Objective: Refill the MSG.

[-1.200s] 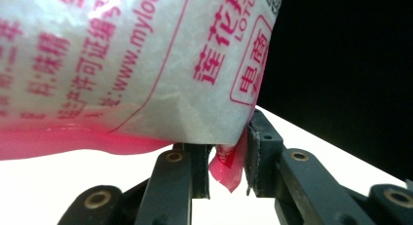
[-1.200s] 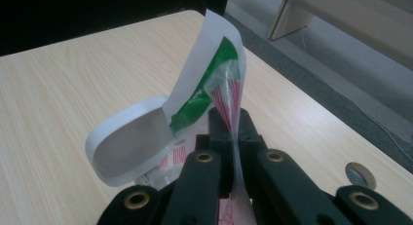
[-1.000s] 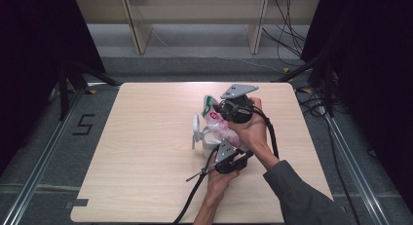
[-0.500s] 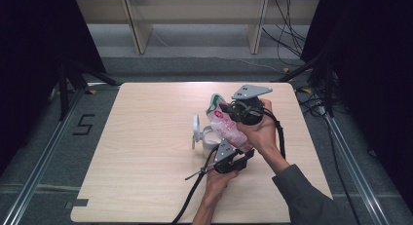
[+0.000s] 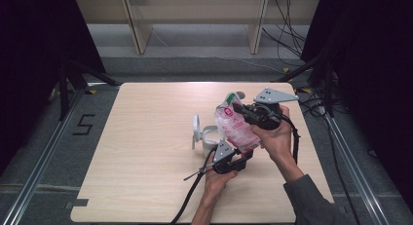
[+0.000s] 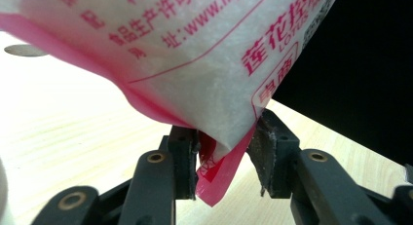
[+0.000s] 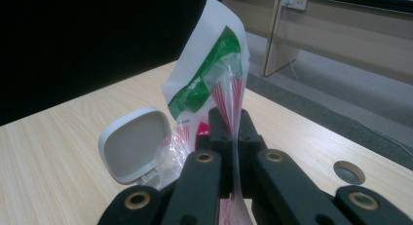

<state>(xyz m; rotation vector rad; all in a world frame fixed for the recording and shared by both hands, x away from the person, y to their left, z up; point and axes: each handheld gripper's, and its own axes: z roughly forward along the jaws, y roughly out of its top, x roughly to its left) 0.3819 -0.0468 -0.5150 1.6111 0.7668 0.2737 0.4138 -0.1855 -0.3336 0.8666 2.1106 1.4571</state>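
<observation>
A pink-and-white printed bag (image 5: 235, 128) of white granules, with a green top, hangs tilted above the table between both grippers. My right gripper (image 5: 239, 109) is shut on the bag's thin upper edge (image 7: 233, 96), held by a hand at the right. My left gripper (image 5: 237, 158) is below, and its pads (image 6: 184, 154) pinch the bag's lower corner (image 6: 216, 178). A small white container (image 5: 210, 137) sits on the table just left of the bag, its hinged lid (image 7: 132, 144) standing open.
The light wooden table (image 5: 146, 157) has a round hole (image 5: 238, 94) near its far side. Black cables trail from both grippers toward the near edge. Shelf legs and loose cables stand on the floor beyond the table.
My right gripper has carried the bag's top to the right and the bag has shifted off the container toward the right. My left gripper has kept its place at the bag's bottom.
</observation>
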